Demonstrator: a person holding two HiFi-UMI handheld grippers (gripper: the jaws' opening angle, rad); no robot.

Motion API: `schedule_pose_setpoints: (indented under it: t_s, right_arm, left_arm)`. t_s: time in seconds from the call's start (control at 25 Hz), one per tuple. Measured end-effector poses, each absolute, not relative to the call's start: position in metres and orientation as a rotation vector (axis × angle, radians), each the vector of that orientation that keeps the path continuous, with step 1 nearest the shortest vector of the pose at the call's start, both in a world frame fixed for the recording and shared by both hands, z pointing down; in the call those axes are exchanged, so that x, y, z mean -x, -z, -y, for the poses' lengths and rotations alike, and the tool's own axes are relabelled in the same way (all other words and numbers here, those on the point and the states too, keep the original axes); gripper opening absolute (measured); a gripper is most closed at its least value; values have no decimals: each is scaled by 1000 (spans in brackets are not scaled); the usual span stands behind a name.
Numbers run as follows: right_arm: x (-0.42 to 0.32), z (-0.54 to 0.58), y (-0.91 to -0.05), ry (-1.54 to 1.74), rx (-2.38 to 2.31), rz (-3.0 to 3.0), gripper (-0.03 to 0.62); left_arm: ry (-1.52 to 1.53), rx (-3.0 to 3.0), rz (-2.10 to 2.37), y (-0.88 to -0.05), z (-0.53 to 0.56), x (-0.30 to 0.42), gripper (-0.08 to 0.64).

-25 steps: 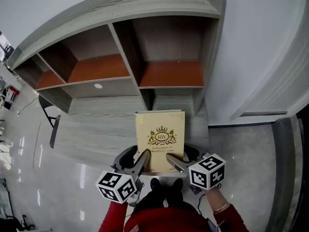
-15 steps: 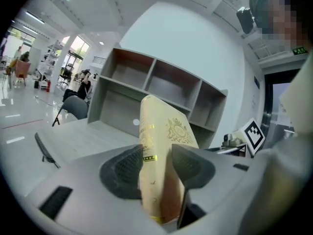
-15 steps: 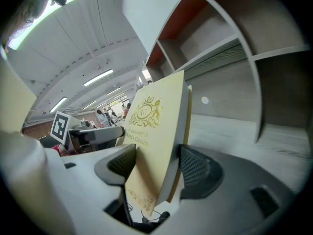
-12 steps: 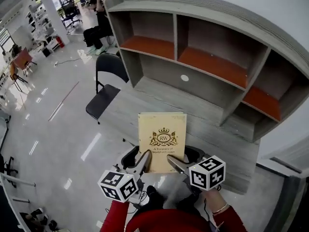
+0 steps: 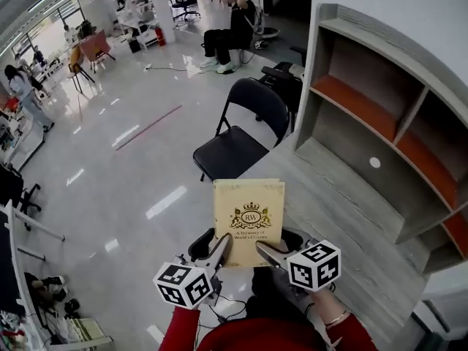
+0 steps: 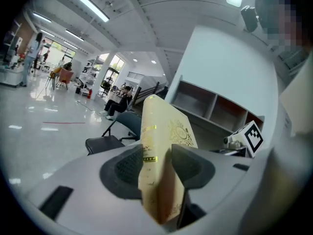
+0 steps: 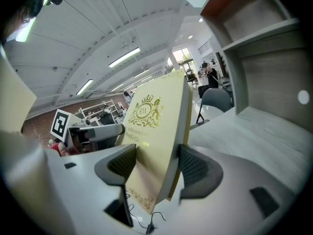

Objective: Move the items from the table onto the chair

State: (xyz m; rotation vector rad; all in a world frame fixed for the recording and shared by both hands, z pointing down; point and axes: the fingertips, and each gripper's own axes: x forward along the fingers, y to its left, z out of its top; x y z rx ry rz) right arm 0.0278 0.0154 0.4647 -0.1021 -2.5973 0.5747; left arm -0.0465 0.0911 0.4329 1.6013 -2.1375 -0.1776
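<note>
Clamped on cream hardcover book [image 5: 248, 214] at both near corners: by left gripper [image 5: 221, 244] on the spine side, by right gripper [image 5: 265, 248] on the page-edge side, pads pressed against front and back covers. Held off any surface, front cover up, over the glossy floor beside the grey table [image 5: 344, 196]. Seen from head view, sits just short of the black folding chair [image 5: 235, 149].

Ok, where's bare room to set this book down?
For the book, the black chair's seat is bare, bordered by its backrest behind and the grey desk beside it. The desk top below the shelves is bare too. It gets crowded behind the chair, where another black chair stands close.
</note>
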Motion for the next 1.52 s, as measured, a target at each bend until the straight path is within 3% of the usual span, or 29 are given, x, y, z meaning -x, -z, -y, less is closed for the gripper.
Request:
schedule_pose_setpoints:
  t_s: [0.28, 0.6, 1.08, 1.52]
  right_arm:
    - [152, -64, -462, -577, 258, 2544, 285]
    - [284, -17, -476, -630, 229, 2504, 285]
    - [407, 80, -536, -1048, -402, 2420, 284]
    - [426, 119, -649, -1329, -720, 2183, 277]
  left_arm:
    - [269, -1436, 2209, -429, -149, 220, 190]
    - [233, -1429, 2168, -440, -99, 355, 189]
    - [-17, -1840, 1652, -495, 54, 512, 186]
    - [-238, -1899, 1245, -618, 129, 536, 186]
